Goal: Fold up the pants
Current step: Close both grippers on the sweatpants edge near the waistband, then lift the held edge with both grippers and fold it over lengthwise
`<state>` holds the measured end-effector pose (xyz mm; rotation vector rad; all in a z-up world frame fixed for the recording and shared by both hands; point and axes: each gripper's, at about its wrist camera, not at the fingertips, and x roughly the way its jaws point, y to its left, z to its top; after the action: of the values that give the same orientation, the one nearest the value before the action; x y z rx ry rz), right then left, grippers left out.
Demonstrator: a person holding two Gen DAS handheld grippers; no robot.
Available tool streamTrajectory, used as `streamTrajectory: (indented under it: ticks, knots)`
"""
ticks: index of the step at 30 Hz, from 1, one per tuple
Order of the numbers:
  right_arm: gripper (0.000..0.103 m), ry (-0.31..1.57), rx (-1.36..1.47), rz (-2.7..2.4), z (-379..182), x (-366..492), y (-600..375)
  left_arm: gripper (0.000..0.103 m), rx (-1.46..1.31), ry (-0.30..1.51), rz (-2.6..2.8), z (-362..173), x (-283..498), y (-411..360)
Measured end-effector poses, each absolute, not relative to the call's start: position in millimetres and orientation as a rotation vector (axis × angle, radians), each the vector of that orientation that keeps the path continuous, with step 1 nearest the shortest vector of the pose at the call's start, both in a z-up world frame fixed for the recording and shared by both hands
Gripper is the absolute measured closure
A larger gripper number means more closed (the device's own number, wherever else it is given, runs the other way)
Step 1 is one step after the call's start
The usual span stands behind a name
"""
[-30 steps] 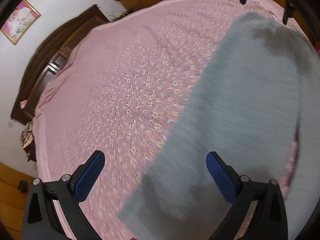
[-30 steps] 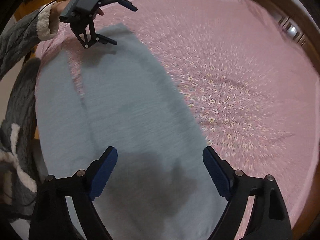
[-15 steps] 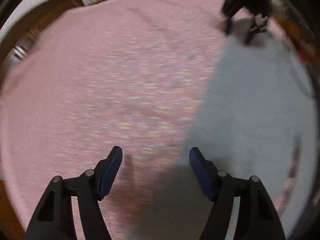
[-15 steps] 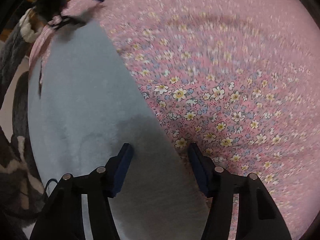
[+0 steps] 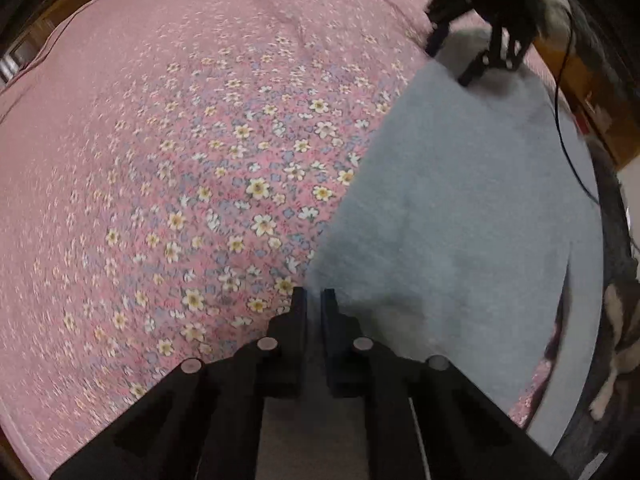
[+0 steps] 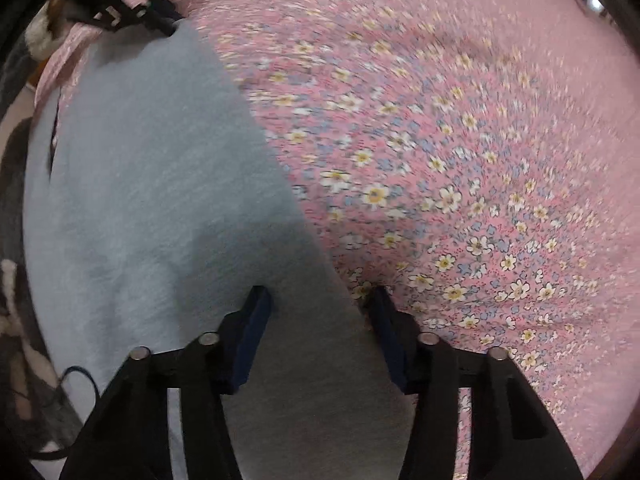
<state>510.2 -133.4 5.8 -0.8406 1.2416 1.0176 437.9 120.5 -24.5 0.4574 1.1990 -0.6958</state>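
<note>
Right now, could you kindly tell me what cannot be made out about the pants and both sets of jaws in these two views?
- Left wrist view: the left gripper is shut at the edge of the pants; its fingers hide whether cloth is pinched.
- Right wrist view: the right gripper is closing over the pants' edge; contact is unclear.
- Both views: the frame and the grippers cut off the pants' ends.
- Bedsheet: blurred pattern.

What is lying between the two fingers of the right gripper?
In the right wrist view, the right gripper has the edge of the grey pants between its closing jaws, with a strip of pink floral bedsheet beside it.
</note>
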Motion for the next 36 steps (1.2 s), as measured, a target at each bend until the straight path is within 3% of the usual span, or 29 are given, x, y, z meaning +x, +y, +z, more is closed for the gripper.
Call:
streamTrajectory:
  ticks: [1,3,10,16,20,29,36]
  knots:
    - [0.079,1.223,-0.848,1.025,7,502,-133,0.097,0.445,1.195,-0.692,-23,438,124]
    - [0.097,1.185,-0.858,1.029,12,488,-130,0.098,0.438,1.168,-0.67,-19,436,128]
    - [0.098,0.945,-0.983,0.896,48,423,-128,0.098,0.516,1.017,-0.456,13,387,148]
    - [0.098,0.481,-1.365,0.639,66,296,-114,0.099,0.594,0.811,-0.27,49,291,134]
    - [0.098,0.286,-1.399,0.498,69,206,-121,0.099,0.615,0.711,-0.164,69,221,117]
    - [0.098,-0.024,-1.669,0.372,-26,35,-141,0.099,0.618,0.74,-0.094,48,113,98]
    - [0.098,-0.046,-1.702,0.376,-61,-37,-152,0.1,0.664,0.753,-0.081,24,73,71]
